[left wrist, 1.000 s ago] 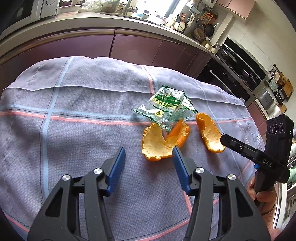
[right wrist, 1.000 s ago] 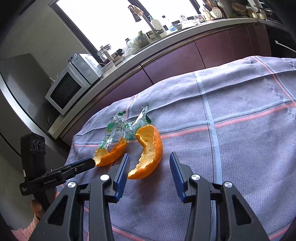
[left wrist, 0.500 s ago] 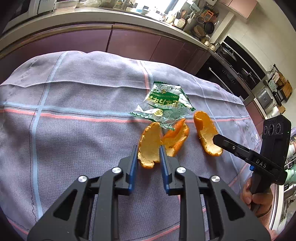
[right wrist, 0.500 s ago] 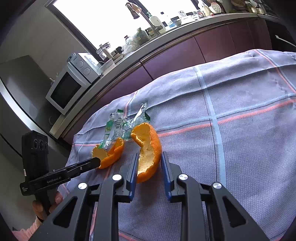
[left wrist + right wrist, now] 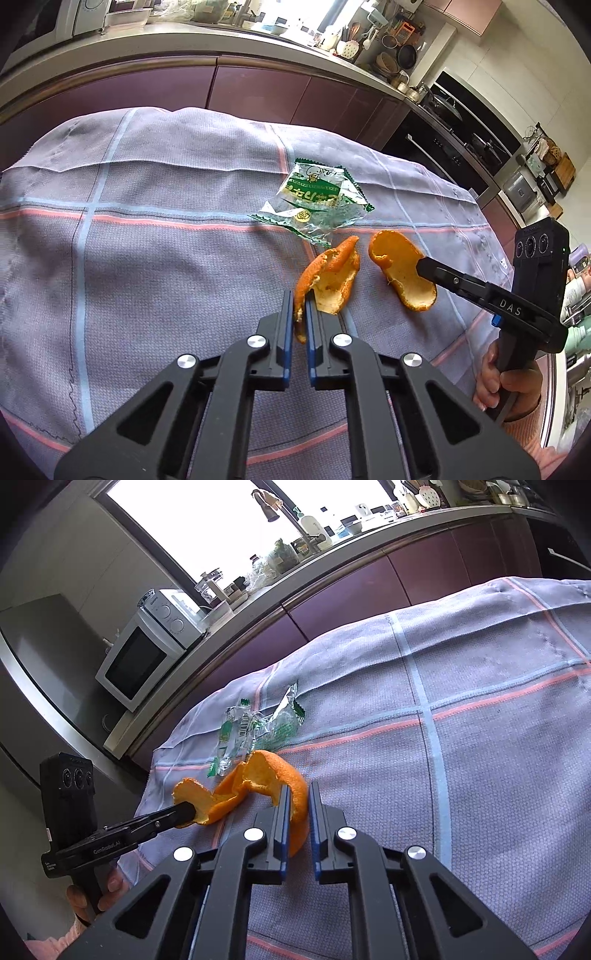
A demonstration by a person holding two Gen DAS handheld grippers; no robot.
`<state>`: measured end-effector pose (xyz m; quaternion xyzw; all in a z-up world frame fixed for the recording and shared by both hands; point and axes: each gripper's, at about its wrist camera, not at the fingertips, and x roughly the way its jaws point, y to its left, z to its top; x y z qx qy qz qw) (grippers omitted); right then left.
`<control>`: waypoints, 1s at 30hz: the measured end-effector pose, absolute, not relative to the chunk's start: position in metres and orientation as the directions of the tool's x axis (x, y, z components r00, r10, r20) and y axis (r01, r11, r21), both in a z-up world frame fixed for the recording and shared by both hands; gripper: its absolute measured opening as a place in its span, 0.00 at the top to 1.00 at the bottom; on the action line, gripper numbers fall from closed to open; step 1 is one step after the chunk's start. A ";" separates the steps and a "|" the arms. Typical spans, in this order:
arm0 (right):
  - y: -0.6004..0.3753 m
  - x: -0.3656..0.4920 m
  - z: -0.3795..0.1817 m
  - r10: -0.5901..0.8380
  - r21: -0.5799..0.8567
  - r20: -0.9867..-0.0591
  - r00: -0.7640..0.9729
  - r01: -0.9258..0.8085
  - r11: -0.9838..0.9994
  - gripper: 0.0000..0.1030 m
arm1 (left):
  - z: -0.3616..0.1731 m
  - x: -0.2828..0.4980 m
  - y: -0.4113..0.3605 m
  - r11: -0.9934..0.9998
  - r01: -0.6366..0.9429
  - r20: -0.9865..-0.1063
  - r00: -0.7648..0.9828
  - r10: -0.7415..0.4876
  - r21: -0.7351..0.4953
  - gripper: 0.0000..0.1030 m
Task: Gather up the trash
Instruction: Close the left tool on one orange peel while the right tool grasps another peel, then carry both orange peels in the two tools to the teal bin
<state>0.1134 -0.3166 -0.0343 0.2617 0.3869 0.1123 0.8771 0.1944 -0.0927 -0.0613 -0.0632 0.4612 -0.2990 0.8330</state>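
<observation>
My left gripper [image 5: 300, 295] is shut on the near edge of a torn orange peel [image 5: 330, 277], lifted a little off the cloth; it also shows from the right wrist view [image 5: 199, 805]. My right gripper [image 5: 297, 790] is shut on a second, curved orange peel [image 5: 284, 775], which shows in the left wrist view [image 5: 400, 275] with the right gripper's tip [image 5: 424, 264] on it. A crumpled green and clear snack wrapper [image 5: 314, 205] lies on the cloth just beyond both peels, also in the right wrist view [image 5: 258, 727].
A grey-purple checked cloth [image 5: 147, 240] covers the table. Purple kitchen cabinets [image 5: 258, 92] and a counter run behind the table's far edge. A white microwave [image 5: 144, 653] stands on the counter. An oven and shelves [image 5: 461, 147] are at the right.
Both grippers went from open to shut, each closing on its orange peel. Both peels have tilted up and lifted slightly off the cloth. The wrapper has not moved.
</observation>
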 end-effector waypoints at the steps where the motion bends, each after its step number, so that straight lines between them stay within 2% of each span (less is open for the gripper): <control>1: -0.316 0.112 -0.034 0.403 0.549 -0.617 0.676 0.003 0.836 0.92 | -0.060 0.192 -0.091 0.813 0.444 -0.728 0.401 -0.557 -0.377 0.95; 12: -0.301 0.097 -0.024 0.440 0.568 -0.579 0.687 -0.047 0.822 0.92 | -0.047 0.168 -0.065 0.806 0.458 -0.708 0.421 -0.568 -0.375 0.95; 30: -0.260 0.092 -0.013 0.531 0.605 -0.535 0.657 -0.140 0.784 0.92 | -0.035 0.135 0.013 0.827 0.382 -0.656 0.506 -0.560 -0.412 0.95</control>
